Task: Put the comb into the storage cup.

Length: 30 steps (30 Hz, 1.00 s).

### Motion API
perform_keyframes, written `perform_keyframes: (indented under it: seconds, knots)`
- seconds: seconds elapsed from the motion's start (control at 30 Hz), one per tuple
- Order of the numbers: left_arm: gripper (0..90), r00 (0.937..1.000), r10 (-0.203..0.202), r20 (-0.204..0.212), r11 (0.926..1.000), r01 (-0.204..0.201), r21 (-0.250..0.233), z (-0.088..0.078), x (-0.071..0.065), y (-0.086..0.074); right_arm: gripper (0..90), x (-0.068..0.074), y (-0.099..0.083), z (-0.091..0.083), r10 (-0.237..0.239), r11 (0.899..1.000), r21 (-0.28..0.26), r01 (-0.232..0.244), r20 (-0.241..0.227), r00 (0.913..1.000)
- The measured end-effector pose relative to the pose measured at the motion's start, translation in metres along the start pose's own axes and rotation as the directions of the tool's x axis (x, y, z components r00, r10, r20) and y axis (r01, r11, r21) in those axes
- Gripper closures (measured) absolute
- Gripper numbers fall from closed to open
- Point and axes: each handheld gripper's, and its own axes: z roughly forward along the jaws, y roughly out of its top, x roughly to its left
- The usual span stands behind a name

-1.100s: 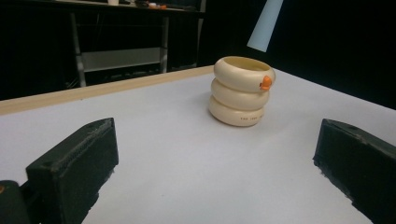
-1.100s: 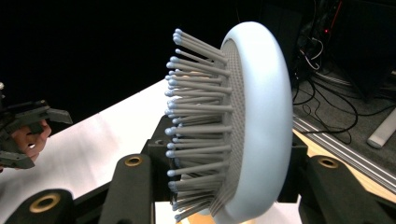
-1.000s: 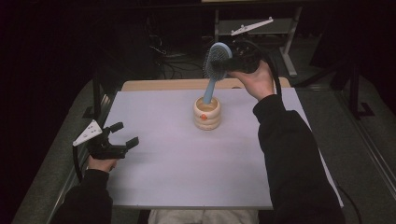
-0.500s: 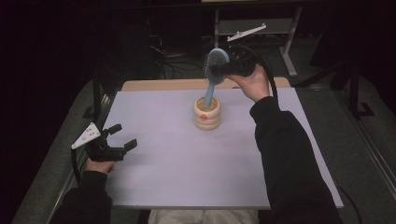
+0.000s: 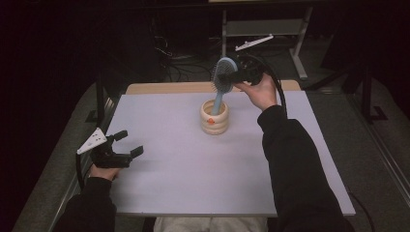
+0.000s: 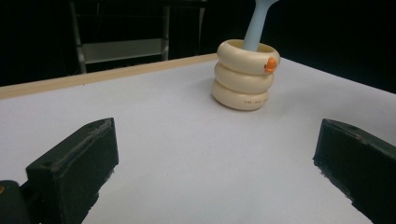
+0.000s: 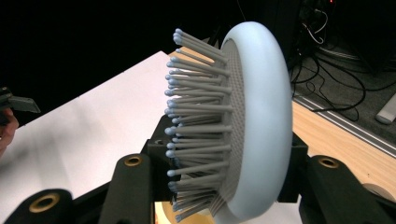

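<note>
A white table (image 5: 193, 169) fills the middle of the room. Toward its twelve o'clock edge stands a cream ringed holder (image 5: 214, 116) with an orange spot, and a light blue hairbrush (image 5: 223, 77) has its handle down inside it. The right gripper (image 5: 240, 76), at one o'clock from the holder, has its jaws clamped on the brush's head. At eight o'clock the left gripper (image 5: 126, 143) rests on the table, jaws spread wide and grasping nothing.
</note>
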Motion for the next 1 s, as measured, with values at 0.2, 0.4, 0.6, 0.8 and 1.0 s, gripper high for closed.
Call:
perform_keyframes:
  seconds: [0.2,0.4,0.6,0.8,1.0]
  knots:
    - [0.0,1.0000,-0.001,-0.004,1.0000,0.001,-0.008,-0.001,0.001,-0.001,52.2,0.000,-0.005,0.009,0.003,1.000,0.015,-0.003,-0.001,1.0000]
    - [0.0,1.0000,0.004,0.000,0.9998,-0.004,-0.019,-0.001,0.000,-0.001,52.1,-0.001,-0.011,0.017,0.013,1.000,0.023,-0.013,-0.009,0.9999]
    - [0.0,1.0000,0.003,0.003,0.9998,-0.003,-0.017,-0.001,-0.001,0.000,52.0,-0.001,-0.015,0.023,0.022,0.999,0.031,-0.021,-0.011,0.9997]
    - [0.0,1.0000,0.007,0.004,0.9998,-0.007,-0.017,-0.001,-0.001,0.000,51.6,-0.004,-0.018,0.028,0.047,0.998,0.046,-0.046,-0.012,0.9988]
    - [0.0,1.0000,0.008,0.004,0.9998,-0.008,-0.019,-0.001,-0.002,0.000,51.2,-0.009,-0.024,0.035,0.090,0.995,0.056,-0.088,-0.028,0.9956]
